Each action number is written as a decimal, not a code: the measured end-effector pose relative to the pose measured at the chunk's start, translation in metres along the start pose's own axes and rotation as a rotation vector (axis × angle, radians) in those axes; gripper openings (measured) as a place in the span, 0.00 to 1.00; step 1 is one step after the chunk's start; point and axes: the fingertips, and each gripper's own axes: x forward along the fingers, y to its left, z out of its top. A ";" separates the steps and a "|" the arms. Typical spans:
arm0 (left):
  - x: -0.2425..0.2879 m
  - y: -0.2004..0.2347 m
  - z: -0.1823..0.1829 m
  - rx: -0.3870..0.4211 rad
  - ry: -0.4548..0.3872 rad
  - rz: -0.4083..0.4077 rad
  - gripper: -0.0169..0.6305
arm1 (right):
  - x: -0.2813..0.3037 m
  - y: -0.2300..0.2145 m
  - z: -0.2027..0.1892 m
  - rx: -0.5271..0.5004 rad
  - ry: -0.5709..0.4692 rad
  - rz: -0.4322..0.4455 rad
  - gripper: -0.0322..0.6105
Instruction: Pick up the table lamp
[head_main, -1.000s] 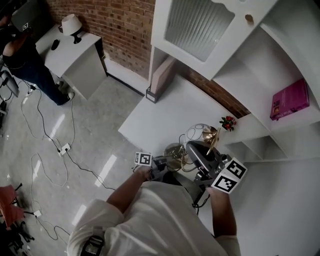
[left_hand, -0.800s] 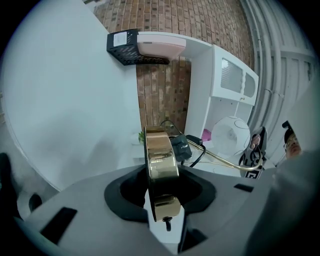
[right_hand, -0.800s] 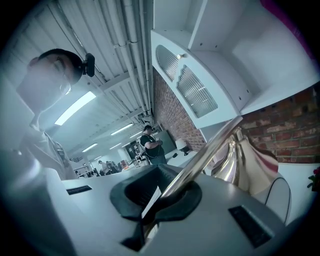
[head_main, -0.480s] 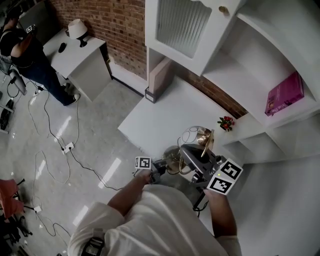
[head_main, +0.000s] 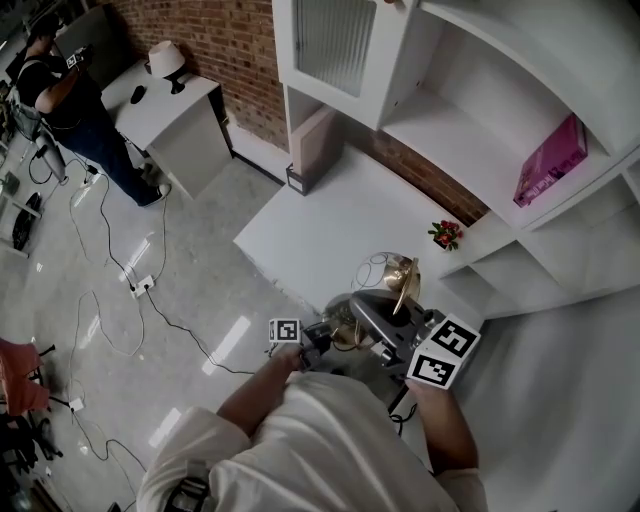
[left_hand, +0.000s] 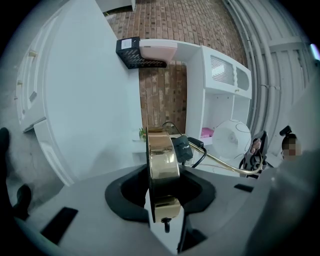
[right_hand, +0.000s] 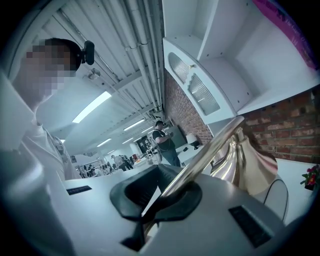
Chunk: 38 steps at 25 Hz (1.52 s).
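A tall white shelf unit (head_main: 470, 110) stands against a brick wall, with a white worktop (head_main: 310, 225) running out from its foot. The table lamp (head_main: 392, 285) hangs in the air over the near edge of that worktop, carried by both tongs in front of the person's chest.

The left tongs (left_hand: 161, 192) stand partly apart and clamp the edge of the lamp's round brass base (left_hand: 162, 157). The right tongs (right_hand: 167, 192) are almost fully together, pinching the thin brass stem (right_hand: 210, 145), which slants up to the brass shade (right_hand: 247, 162).

A pink book (head_main: 548, 162) lies on a shelf to the right. A small sprig of red flowers (head_main: 443, 235) sits at the back of the worktop, well apart from the lamp.
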 end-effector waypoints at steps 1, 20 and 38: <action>0.000 -0.001 -0.006 0.001 -0.007 0.000 0.23 | -0.006 0.004 -0.002 -0.002 0.003 0.005 0.07; -0.002 -0.030 -0.081 0.020 -0.131 -0.029 0.23 | -0.068 0.063 -0.022 -0.063 0.057 0.115 0.07; -0.058 -0.056 -0.050 0.065 -0.071 -0.056 0.23 | -0.017 0.112 -0.014 -0.114 0.024 0.056 0.07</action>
